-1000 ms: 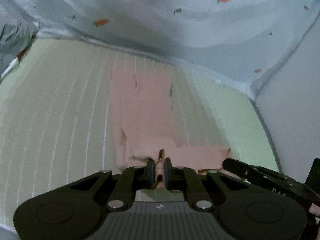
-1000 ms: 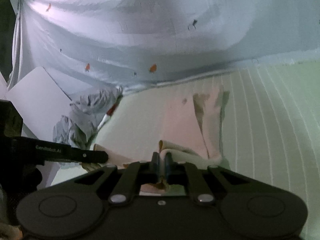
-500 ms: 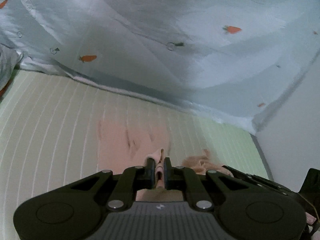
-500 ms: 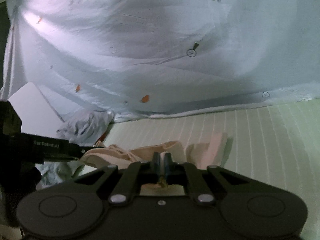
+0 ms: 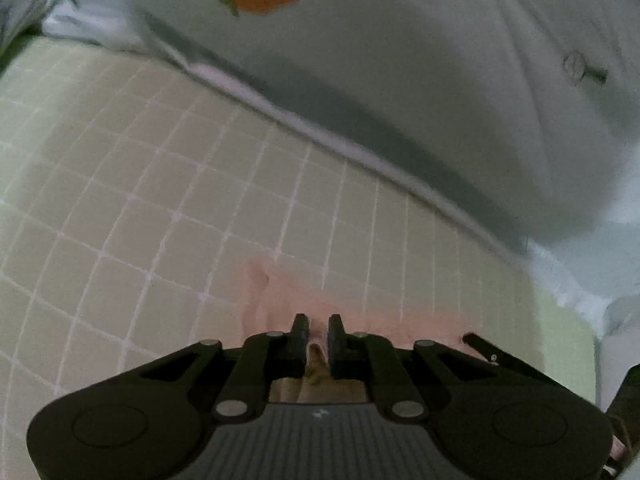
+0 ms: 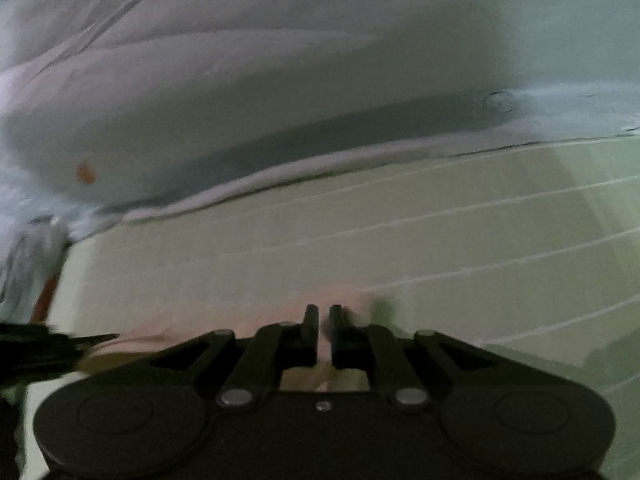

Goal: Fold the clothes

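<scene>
Your left gripper [image 5: 318, 328] and right gripper [image 6: 324, 320] each pinch the pink garment [image 5: 360, 304] between nearly closed jaws. Uneven pull from the 2 could skew the fold. The cloth, pale and soft, lies at 12 o'clock on the green mattress [image 5: 160, 184], below the carrot-print sheet [image 5: 400, 60].

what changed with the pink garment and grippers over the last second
Both grippers, left gripper and right gripper, carried the pink garment forward across the green checked sheet toward the carrot-print cloth, folding it over, so far less pink shows ahead. Both stayed shut on the garment.
</scene>
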A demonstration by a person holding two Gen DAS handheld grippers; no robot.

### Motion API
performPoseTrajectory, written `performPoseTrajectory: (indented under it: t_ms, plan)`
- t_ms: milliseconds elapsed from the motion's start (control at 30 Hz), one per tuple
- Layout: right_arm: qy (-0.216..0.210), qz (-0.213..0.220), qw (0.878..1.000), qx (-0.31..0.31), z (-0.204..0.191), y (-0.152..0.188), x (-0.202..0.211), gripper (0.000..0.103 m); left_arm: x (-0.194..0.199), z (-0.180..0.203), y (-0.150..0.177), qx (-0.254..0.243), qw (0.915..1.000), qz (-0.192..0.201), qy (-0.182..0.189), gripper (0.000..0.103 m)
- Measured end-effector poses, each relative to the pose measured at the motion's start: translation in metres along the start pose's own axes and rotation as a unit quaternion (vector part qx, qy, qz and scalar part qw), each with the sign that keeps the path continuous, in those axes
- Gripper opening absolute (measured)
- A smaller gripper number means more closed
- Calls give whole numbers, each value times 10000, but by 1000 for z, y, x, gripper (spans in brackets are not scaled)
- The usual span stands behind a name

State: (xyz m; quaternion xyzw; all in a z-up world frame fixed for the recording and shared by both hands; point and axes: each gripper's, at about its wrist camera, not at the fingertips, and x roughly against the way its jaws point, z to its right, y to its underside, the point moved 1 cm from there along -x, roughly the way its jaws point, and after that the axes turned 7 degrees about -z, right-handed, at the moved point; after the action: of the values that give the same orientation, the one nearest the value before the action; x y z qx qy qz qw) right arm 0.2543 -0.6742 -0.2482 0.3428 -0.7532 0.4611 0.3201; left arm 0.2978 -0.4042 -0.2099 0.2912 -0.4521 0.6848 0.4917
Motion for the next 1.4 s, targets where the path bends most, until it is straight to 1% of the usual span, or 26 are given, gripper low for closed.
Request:
performPoseTrajectory:
  t_ms: [33, 67, 100, 133, 267, 367, 467, 533, 567, 600, 633, 667, 733, 800, 833, 900, 967, 1000, 1033, 1067, 1100, 1133, 1167, 1300, 1367, 1400]
  plan:
    - [1, 118, 9999, -113, 4, 2, 4, 29, 8, -3, 1, -1, 9999, 125, -43, 56]
    - [64, 229, 9994, -234, 6, 5, 9, 54, 16, -5, 1, -1, 9997, 249, -86, 66]
    - [166, 302, 9989, -312, 8, 8, 14, 64, 25, -8, 2, -2, 9992, 374, -129, 73]
    - [223, 342, 9985, -365, 9, 11, 20, 68, 26, -8, 6, -67, 9992, 367, -136, 73]
    - [-126, 394, 9977, -537, 6, 34, 42, 66, 21, -3, 25, -406, 9990, 175, -117, 73]
    - [-479, 272, 9979, -352, -6, 50, 45, 50, 17, 1, 38, -660, 9978, 31, -103, 71]
    - [-751, 138, 9969, -205, -15, 59, 39, 50, 12, 6, 50, -903, 9958, -84, -100, 64]
    - [-880, 31, 9961, -114, -20, 59, 32, 49, 5, 11, 52, -1043, 9944, -104, -121, 49]
    - [-809, -26, 9967, 7, -24, 59, 28, 38, 2, 12, 53, -1055, 9943, -125, -121, 40]
    - [-739, -82, 9971, 129, -27, 59, 23, 28, -1, 13, 53, -1048, 9943, -150, -119, 14]
    - [-645, -127, 9976, 232, -30, 58, 20, 9, -3, 13, 53, -1005, 9946, -182, -162, 6]
    - [-524, -92, 9982, 260, -31, 55, 22, 8, 1, 12, 51, -968, 9951, -101, -157, 5]
    - [-347, 542, 9979, 48, -30, 56, 46, 8, 14, 11, 46, -886, 9958, 206, -55, 5]
    - [-159, 786, 9967, 133, -34, 58, 61, 8, 33, 6, 41, -717, 9959, 429, 338, 5]
    - [-17, 759, 9965, 342, -37, 60, 60, 9, 35, 3, 39, -616, 9962, 447, 423, 5]
    - [269, 552, 9969, 495, -37, 66, 45, 13, 21, 1, 40, -543, 9980, 297, 98, 7]
    - [463, 270, 9985, 89, -31, 65, 33, 48, 4, -1, 41, -486, 9983, 123, -285, 11]
    - [538, 286, 9981, -72, -28, 65, 34, 54, 1, -1, 43, -464, 9982, 86, -359, 18]
    - [609, 320, 9975, -184, -26, 65, 36, 66, 2, -3, 44, -410, 9985, 92, -363, 35]
    - [661, 371, 9970, -167, -25, 64, 38, 79, 2, -5, 45, -362, 9987, 95, -346, 45]
    - [687, 370, 9969, -115, -25, 63, 37, 85, 2, -7, 46, -319, 9989, 94, -324, 66]
    - [712, 370, 9968, -64, -26, 63, 36, 88, 2, -9, 46, -303, 9990, 81, -309, 74]
    - [685, 335, 9971, -40, -25, 62, 36, 88, 0, -11, 47, -303, 9991, 10, -288, 74]
    - [30, -155, 9993, -335, -16, 64, 28, 83, -8, -17, 54, -238, 9993, -268, -112, 72]
    - [1, -266, 9992, -285, -21, 68, 23, 67, -11, -14, 55, -207, 9993, -314, 68, 59]
    - [21, -269, 9995, -186, -25, 69, 23, 54, -13, -13, 55, -139, 9990, -372, 208, 39]
